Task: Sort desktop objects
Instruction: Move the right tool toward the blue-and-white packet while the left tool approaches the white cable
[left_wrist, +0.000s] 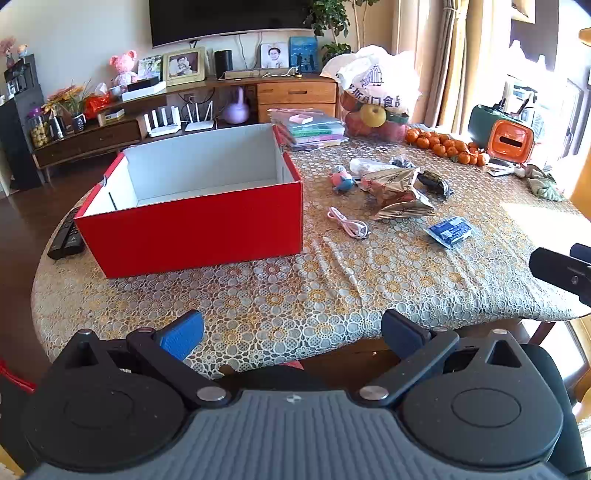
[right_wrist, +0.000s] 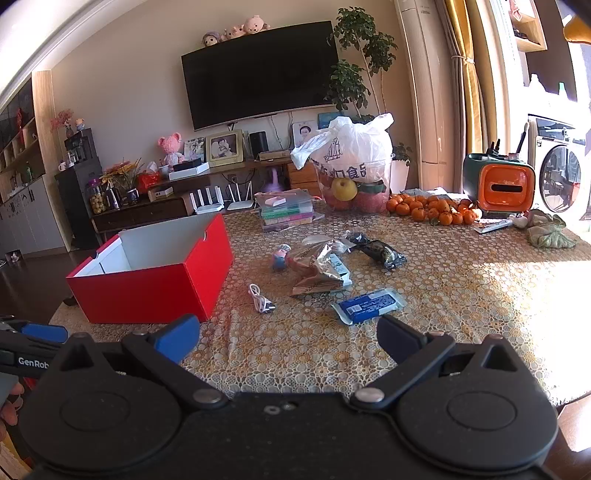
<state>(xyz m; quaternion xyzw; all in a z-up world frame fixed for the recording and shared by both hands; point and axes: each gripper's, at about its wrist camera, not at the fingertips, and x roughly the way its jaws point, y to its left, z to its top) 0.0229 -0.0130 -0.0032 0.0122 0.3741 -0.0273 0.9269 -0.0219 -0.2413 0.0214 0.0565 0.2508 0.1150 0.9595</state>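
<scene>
Both tools released, fingers spread: left tool (left_wrist: 291, 334), right tool (right_wrist: 288, 338) (nothing gripped). Red box (left_wrist: 192, 229) on worktop (left_wrist: 295, 295); blue packet (right_wrist: 367, 305) just ahead of the right tool.

The left tongs (left_wrist: 291, 334) hang spread wide and empty over the near edge of the tabletop (left_wrist: 295, 295), which wears a lace cloth. An open red box (left_wrist: 192, 236) with a white inside stands at left, a black remote control (left_wrist: 66, 240) just beside its far-left corner. To the right lie a coiled pink cable (left_wrist: 349, 224), a crumpled foil snack bag (left_wrist: 397, 192) and a blue packet (left_wrist: 450, 230). Tangerines (left_wrist: 445, 146) line the far edge. Part of the right tongs (left_wrist: 561, 273) shows at the right border.
</scene>
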